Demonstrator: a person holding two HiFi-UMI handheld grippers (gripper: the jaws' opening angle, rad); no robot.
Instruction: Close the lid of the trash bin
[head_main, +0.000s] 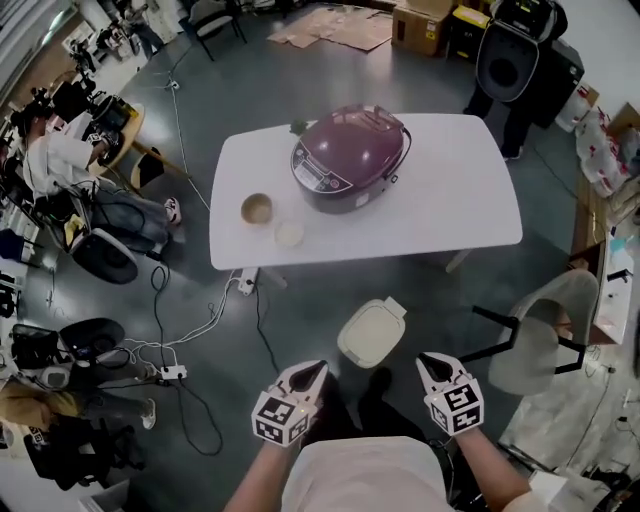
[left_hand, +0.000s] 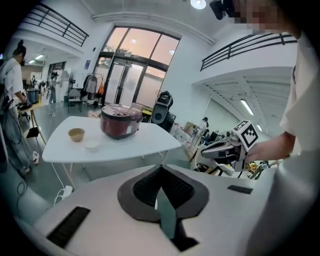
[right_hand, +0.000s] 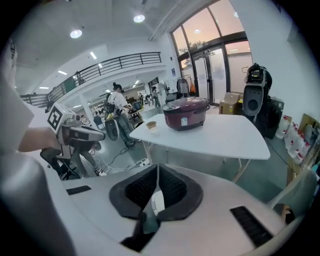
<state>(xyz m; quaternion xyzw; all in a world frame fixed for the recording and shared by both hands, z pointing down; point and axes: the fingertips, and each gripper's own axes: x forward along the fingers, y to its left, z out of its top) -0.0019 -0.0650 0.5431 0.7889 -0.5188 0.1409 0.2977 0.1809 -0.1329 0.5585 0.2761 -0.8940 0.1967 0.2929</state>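
Left gripper (head_main: 316, 371) and right gripper (head_main: 427, 363), both clenched on nothing, I hold well clear because the trash bin lid (head_main: 371, 332) already looks shut.

Near and low, left gripper (left_hand: 161, 169), dark pads met at the tips, nothing clamped between; beyond it, white table (left_hand: 131, 145) bearing a maroon rice cooker (left_hand: 120, 121), with a tan bowl (left_hand: 76, 134) and a small white dish (left_hand: 92, 145) to the cooker's left; at right, right gripper (left_hand: 202, 151) pointing left, marker cube uppermost, held in a hand (left_hand: 269, 146); far off, tall glass doors (left_hand: 131, 70) in pink light, a black speaker (left_hand: 162, 107) just right of them; person (left_hand: 10, 75) standing at far left; power strip (left_hand: 65, 190) on the floor below the table's near left edge.
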